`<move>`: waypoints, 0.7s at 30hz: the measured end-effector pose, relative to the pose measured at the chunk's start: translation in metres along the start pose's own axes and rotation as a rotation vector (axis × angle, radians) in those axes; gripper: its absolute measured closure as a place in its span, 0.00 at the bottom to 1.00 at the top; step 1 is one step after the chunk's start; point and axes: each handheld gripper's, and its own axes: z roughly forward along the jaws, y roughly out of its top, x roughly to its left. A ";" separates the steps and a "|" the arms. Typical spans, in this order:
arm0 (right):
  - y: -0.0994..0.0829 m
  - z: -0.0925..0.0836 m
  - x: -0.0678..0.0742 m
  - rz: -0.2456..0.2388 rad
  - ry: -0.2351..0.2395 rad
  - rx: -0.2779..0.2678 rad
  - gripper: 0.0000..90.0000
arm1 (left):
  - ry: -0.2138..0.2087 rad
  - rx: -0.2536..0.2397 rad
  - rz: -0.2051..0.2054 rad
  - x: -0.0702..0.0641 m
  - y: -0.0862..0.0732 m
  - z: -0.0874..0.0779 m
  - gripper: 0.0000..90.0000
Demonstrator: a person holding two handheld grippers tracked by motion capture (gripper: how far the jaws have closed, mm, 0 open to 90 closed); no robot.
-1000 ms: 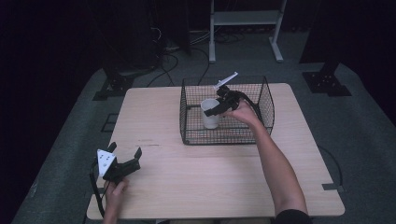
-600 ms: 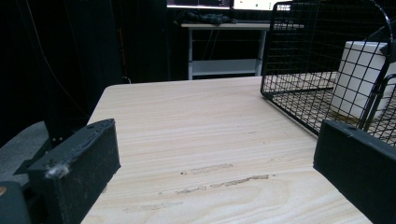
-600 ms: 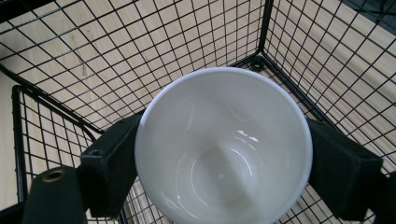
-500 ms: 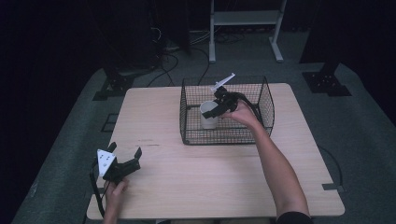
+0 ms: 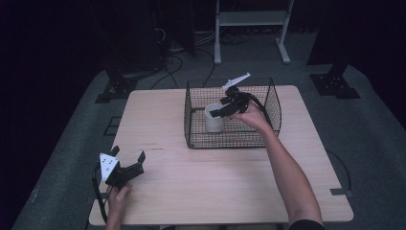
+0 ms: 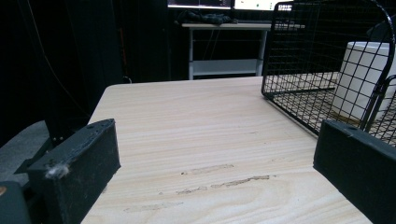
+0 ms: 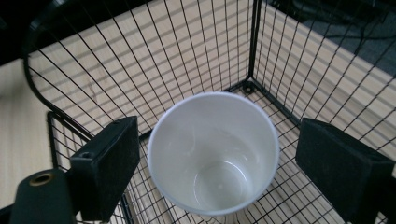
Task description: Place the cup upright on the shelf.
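A white paper cup [image 5: 214, 118] stands upright and empty inside the black wire basket [image 5: 268, 98] at the back middle of the table. My right gripper [image 5: 218, 111] hovers just above the cup, open. In the right gripper view the cup [image 7: 213, 151] lies between the two jaws with a gap on each side, and the basket's corner [image 7: 252, 42] shows behind it. My left gripper [image 5: 128, 161] rests open and empty near the table's front left corner. From the left gripper view the cup [image 6: 362, 79] is seen through the basket's mesh [image 6: 303, 51].
The wooden table [image 5: 225, 177] spreads wide between the two grippers. A white metal stand [image 5: 251, 19] and cables lie on the floor behind the table. Dark floor surrounds the table's edges.
The right gripper has drawn a little up and back from the cup, which now stands by itself in the basket. The left gripper has stayed still.
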 end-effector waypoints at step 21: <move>-0.020 -0.051 0.027 -0.002 0.045 -0.096 0.14 | 0.003 0.002 0.009 -0.002 0.000 0.000 0.00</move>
